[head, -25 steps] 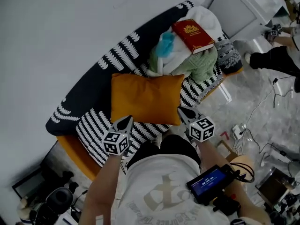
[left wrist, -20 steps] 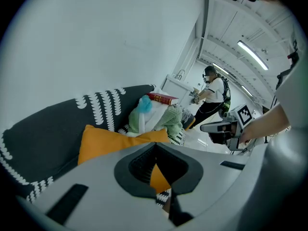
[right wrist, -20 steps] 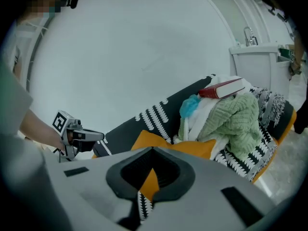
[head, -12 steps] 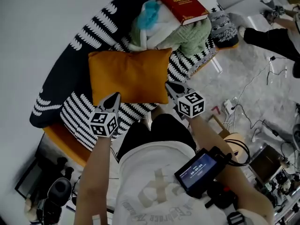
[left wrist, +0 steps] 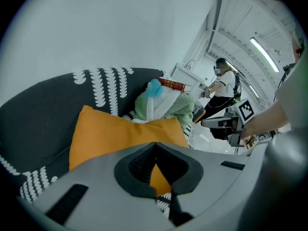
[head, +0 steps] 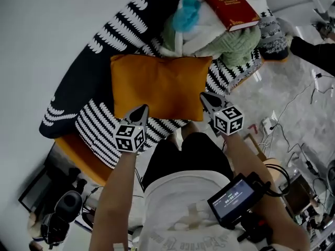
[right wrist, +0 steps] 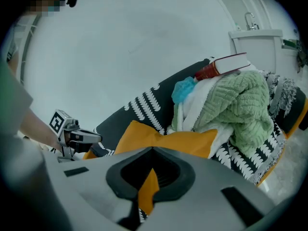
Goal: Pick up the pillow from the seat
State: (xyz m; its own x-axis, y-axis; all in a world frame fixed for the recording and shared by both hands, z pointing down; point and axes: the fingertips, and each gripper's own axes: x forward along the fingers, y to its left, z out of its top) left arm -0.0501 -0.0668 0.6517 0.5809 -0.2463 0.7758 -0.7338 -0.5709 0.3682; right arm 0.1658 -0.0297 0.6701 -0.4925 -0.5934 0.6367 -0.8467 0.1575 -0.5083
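An orange pillow (head: 159, 85) lies flat on the black-and-white patterned seat (head: 97, 132). My left gripper (head: 141, 110) hangs over the pillow's near left corner, and my right gripper (head: 205, 97) over its near right corner. Both are shut with nothing between the jaws. Whether either tip touches the fabric I cannot tell. In the left gripper view the pillow (left wrist: 110, 131) fills the space just past the shut left gripper (left wrist: 155, 144). In the right gripper view the pillow (right wrist: 187, 141) lies just beyond the shut right gripper (right wrist: 153, 149).
A heap of green and white blankets (head: 235, 41) with a red book (head: 230, 4) on top sits right behind the pillow. The seat's dark backrest (head: 89, 72) curves along the left. Cables (head: 293, 124) lie on the floor at right, where another person's arm (head: 314, 51) shows.
Both grippers have sunk toward the pillow, and their tips now overlap its near edge. Both stay shut. The pillow has not moved on the seat.
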